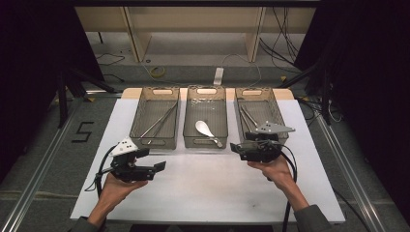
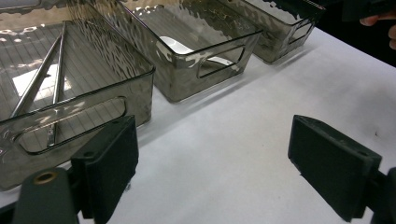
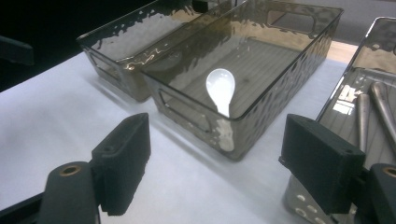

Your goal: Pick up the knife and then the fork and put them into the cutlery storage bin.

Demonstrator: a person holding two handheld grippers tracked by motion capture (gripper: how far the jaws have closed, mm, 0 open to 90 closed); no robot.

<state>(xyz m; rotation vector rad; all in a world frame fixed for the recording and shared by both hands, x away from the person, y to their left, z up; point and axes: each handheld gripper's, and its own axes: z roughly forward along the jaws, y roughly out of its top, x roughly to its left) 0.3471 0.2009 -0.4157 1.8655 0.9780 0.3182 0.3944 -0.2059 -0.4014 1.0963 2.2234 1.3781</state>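
Nearest us, our left gripper (image 1: 157, 166) hovers over the white table (image 1: 203, 188), jaws wide apart with nothing between them. Our right gripper (image 1: 235, 148) sits just before the right bin (image 1: 261, 94), its jaws spread too and empty. We see a white spoon (image 1: 204, 128) lying in the middle bin (image 1: 206, 92), metal utensils (image 1: 247, 116) in the right bin, and long thin rods (image 1: 159, 122) in the left bin (image 1: 157, 94).
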